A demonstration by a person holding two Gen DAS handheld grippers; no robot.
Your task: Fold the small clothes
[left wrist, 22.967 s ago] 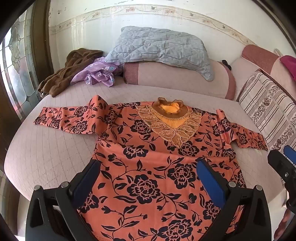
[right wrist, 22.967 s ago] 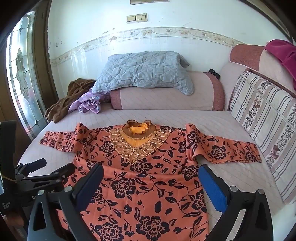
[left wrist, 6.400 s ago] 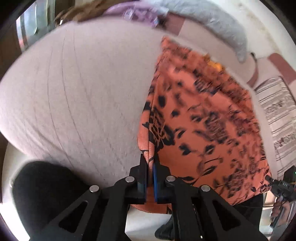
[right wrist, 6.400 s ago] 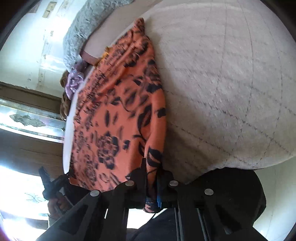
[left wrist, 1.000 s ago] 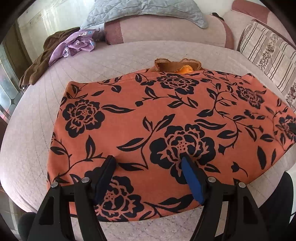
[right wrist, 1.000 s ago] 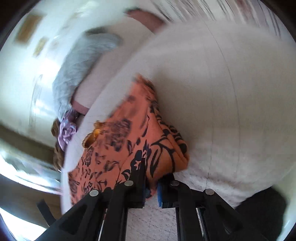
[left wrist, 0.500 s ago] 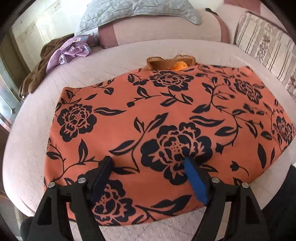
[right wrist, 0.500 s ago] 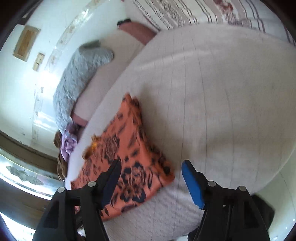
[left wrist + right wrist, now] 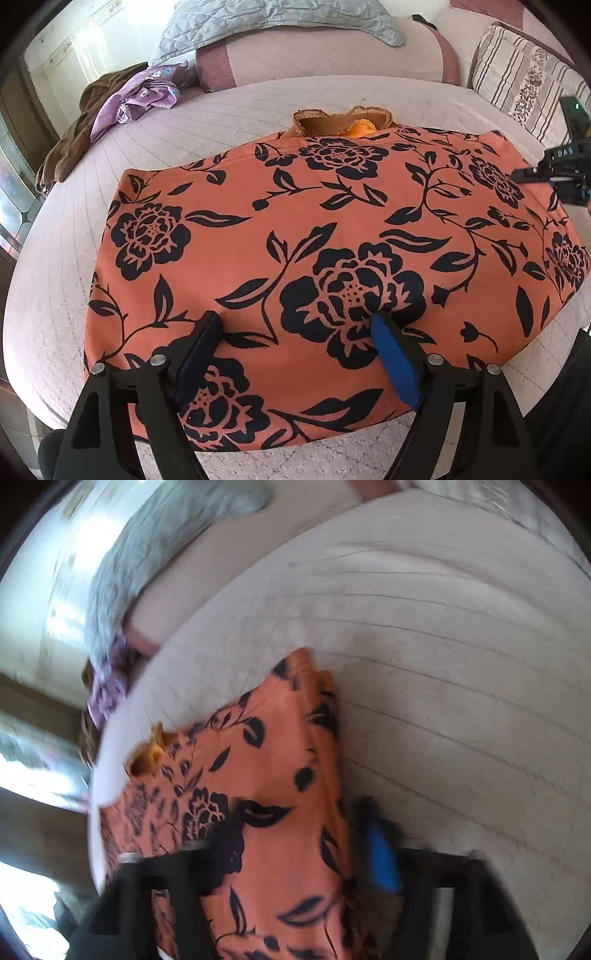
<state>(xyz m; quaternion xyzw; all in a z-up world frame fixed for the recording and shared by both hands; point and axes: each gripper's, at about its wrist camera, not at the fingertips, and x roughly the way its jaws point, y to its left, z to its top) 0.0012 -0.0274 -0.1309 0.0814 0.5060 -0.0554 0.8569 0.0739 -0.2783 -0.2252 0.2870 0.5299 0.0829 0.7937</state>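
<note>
An orange top with black flowers [image 9: 332, 206] lies folded into a wide slab on the pink quilted bed [image 9: 229, 107], its brown collar [image 9: 340, 122] poking out at the far edge. My left gripper [image 9: 295, 332] hovers over the near part of the top. Its jaws are opening, and only flat fabric lies under them. My right gripper [image 9: 557, 173] is at the top's right side. In the blurred right wrist view the top [image 9: 266, 775] has its folded right edge between the jaws of the right gripper [image 9: 295, 823], which are closing but still stand apart.
A purple garment [image 9: 147, 96] and a brown one [image 9: 74, 140] lie at the bed's far left. A grey quilt [image 9: 280, 18] rests on a pink bolster [image 9: 332, 55] at the back. A striped cushion [image 9: 517, 74] lines the right side.
The right gripper let go of the top's corner, opened, and swung in over the top's right edge, which now lies between its jaws. The left gripper's jaws widened slightly and it stayed in place.
</note>
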